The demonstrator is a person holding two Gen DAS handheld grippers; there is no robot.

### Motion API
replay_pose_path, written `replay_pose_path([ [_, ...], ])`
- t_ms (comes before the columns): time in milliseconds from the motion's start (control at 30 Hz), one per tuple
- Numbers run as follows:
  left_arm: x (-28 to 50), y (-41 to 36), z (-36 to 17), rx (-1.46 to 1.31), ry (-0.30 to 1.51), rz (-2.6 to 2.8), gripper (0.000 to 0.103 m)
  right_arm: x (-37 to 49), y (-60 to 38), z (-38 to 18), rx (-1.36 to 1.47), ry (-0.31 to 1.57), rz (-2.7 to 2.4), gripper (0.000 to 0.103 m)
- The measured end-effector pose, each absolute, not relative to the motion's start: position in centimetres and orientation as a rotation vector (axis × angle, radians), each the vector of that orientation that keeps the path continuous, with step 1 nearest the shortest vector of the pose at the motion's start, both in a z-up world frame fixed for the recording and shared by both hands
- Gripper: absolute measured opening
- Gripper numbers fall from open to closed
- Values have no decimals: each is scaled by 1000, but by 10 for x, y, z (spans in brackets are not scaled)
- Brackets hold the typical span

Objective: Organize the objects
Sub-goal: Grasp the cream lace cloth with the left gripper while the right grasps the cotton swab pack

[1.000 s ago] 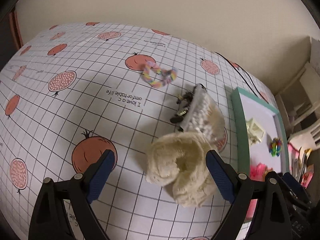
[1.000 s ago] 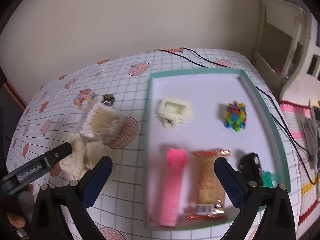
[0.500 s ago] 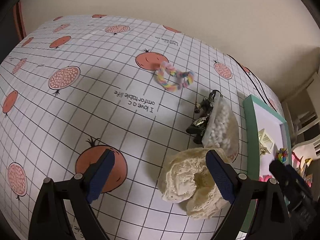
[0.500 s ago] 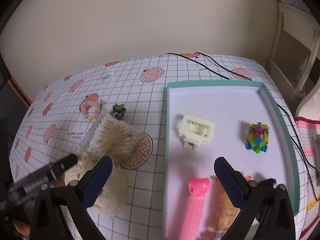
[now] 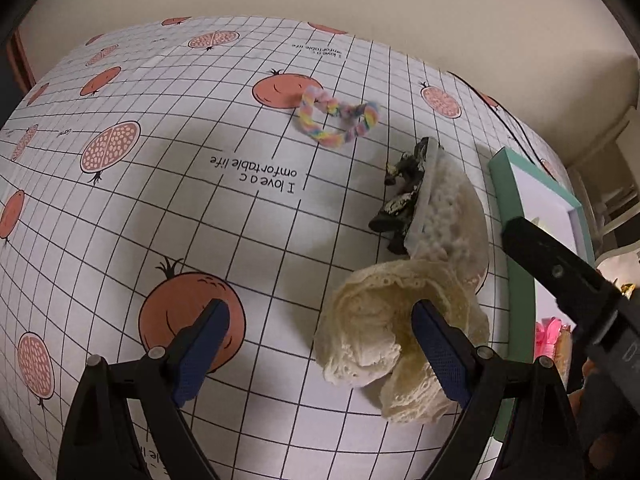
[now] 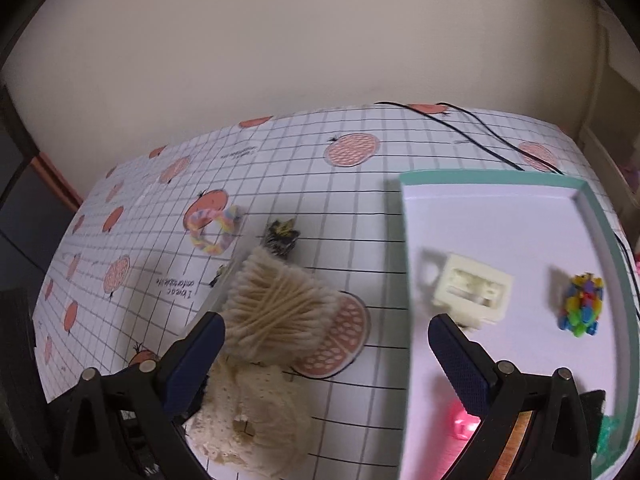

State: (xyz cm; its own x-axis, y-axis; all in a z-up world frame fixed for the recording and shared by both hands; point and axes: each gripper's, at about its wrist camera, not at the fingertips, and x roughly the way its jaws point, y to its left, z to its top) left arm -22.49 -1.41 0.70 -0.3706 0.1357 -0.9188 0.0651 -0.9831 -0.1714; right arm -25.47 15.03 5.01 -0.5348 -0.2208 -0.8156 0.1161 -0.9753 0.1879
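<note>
A crumpled cream lace cloth (image 5: pixel 372 332) lies on the pomegranate-print tablecloth, partly between the fingers of my open left gripper (image 5: pixel 322 340); the right finger sits over it. Beyond it lies a clear box of cotton swabs (image 5: pixel 448 216), with a black-and-gold wrapped item (image 5: pixel 402 194) on its far side and a rainbow pipe-cleaner heart (image 5: pixel 340 120) further off. My right gripper (image 6: pixel 326 344) is open and empty, over the swab box (image 6: pixel 276 312) and the cloth (image 6: pixel 248 412), left of the teal tray (image 6: pixel 404 260).
The tray holds a cream block toy (image 6: pixel 472 292), a multicoloured spiky toy (image 6: pixel 582 306) and a pink item (image 6: pixel 464 420). Black cables (image 6: pixel 472 132) run along the table's far edge by the wall. The right gripper's body (image 5: pixel 560 272) reaches across the tray edge.
My right gripper has swung left, from over the tray's contents to over the swab box and cloth. The left gripper drifted slightly; the cloth stays between its fingers. Both remain open.
</note>
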Motion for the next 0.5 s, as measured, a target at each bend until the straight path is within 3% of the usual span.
replay_pose_path([
  [500,-219,-2,2,-1767,-160,2564,91,-266,132,26,1447,-292,-2503,103],
])
